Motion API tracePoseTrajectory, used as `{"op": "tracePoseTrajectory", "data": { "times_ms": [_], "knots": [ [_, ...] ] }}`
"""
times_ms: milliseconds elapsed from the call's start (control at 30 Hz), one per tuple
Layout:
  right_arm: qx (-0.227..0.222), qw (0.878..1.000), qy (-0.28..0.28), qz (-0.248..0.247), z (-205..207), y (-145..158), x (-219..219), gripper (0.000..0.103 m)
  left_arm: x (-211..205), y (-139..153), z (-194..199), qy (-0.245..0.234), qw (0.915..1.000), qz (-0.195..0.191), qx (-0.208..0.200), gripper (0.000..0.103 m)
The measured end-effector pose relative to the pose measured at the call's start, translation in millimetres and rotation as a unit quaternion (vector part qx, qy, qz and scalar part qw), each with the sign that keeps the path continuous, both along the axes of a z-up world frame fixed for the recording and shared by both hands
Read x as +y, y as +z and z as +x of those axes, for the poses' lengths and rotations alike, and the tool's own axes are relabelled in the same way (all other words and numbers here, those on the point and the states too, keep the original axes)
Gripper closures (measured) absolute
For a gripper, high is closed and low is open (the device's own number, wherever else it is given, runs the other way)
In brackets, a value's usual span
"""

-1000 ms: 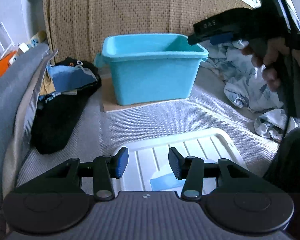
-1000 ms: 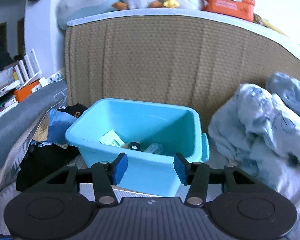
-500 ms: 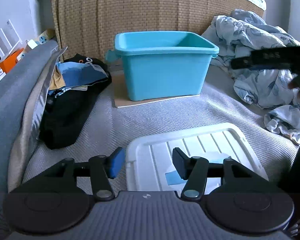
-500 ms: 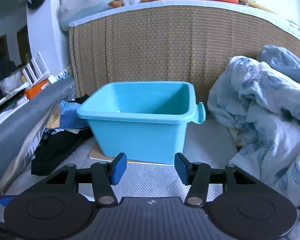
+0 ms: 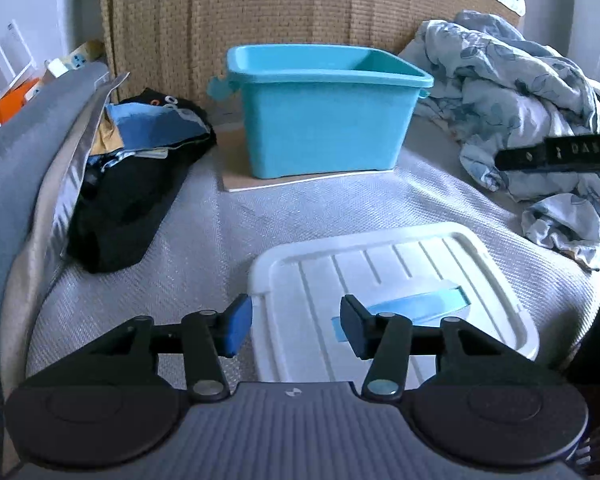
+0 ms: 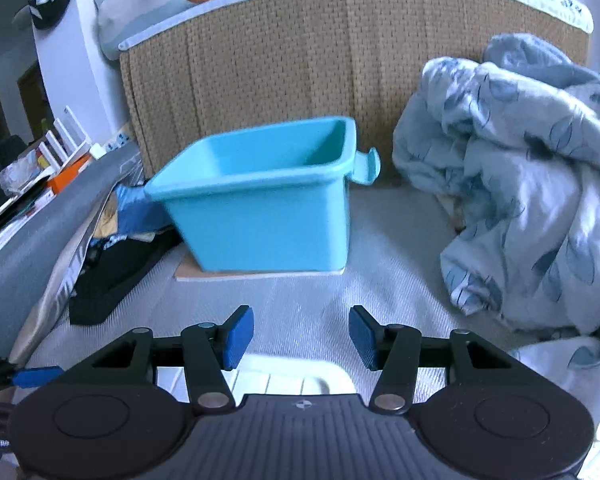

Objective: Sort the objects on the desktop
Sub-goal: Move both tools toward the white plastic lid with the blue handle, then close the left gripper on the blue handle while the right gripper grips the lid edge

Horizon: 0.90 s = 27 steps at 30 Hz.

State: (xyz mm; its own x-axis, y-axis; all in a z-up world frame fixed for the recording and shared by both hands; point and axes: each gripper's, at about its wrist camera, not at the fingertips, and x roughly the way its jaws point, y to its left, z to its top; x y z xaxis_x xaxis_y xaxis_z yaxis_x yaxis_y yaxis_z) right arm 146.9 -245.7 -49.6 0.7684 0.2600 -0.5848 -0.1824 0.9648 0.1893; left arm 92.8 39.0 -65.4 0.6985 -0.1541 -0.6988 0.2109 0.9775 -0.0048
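Note:
A teal plastic bin [image 5: 324, 120] stands on a flat board at the back of the bed, and its inside is hidden from both views. A white lid [image 5: 400, 264] with a blue handle [image 5: 420, 304] lies flat on the grey cover in front of it. My left gripper [image 5: 296, 326] hovers over the lid's near left corner. Its jaws are closing, the lid's edge shows between them, and the pads touch nothing. My right gripper [image 6: 302, 336] is open and empty, low over the lid's far edge [image 6: 292, 380], facing the bin [image 6: 268, 224]. Its black finger [image 5: 556, 156] shows at the right edge of the left wrist view.
Crumpled blue floral bedding [image 6: 520, 180] fills the right side. A pile of black and blue clothes [image 5: 140, 168] lies left of the bin against a grey cushion [image 5: 16, 152]. A woven headboard [image 5: 260, 8] closes the back.
My right gripper has pulled back from above the bin and sunk low, so the bin's contents no longer show. My left gripper has dropped slightly towards the lid.

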Motion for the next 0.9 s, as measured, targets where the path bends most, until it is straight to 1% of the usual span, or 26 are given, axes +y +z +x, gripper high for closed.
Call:
{"op": "tracePoseTrajectory", "data": {
  "times_ms": [200,267,367,467,600,667,733,833,900],
  "knots": [
    [0.038,0.999,0.006,-0.023,-2.0,-19.2,1.8,0.046,5.7,-11.0,5.5,0.007,0.9999,0.001,0.012,0.050],
    [0.051,0.998,0.011,-0.034,-3.4,-25.0,4.1,0.045,8.1,-16.3,7.8,0.011,0.9998,-0.004,0.017,0.049],
    [0.062,0.997,0.025,-0.044,-6.1,-32.3,7.8,0.044,12.3,-27.2,14.5,0.032,0.9986,-0.017,0.038,0.049],
    [0.076,0.995,0.034,-0.051,-7.1,-41.2,11.3,0.044,11.4,-33.6,19.1,0.029,0.9980,-0.026,0.049,0.049],
    [0.105,0.993,0.038,-0.043,-3.5,-52.6,10.2,0.044,7.4,-39.2,23.2,0.021,0.9980,-0.025,0.055,0.049],
    [0.114,0.993,0.035,-0.026,-0.9,-55.6,7.0,0.043,8.7,-42.1,25.4,0.023,0.9975,-0.029,0.060,0.049],
    [0.126,0.991,0.034,-0.003,1.4,-59.3,3.1,0.043,11.2,-44.8,28.1,0.026,0.9967,-0.038,0.067,0.049],
    [0.139,0.990,0.029,0.004,3.6,-65.4,-0.1,0.043,16.3,-48.3,33.5,0.036,0.9943,-0.059,0.080,0.049],
    [0.146,0.989,0.028,0.002,4.3,-68.7,-1.9,0.043,17.6,-49.8,35.8,0.037,0.9943,-0.058,0.082,0.049]
  ]
}}
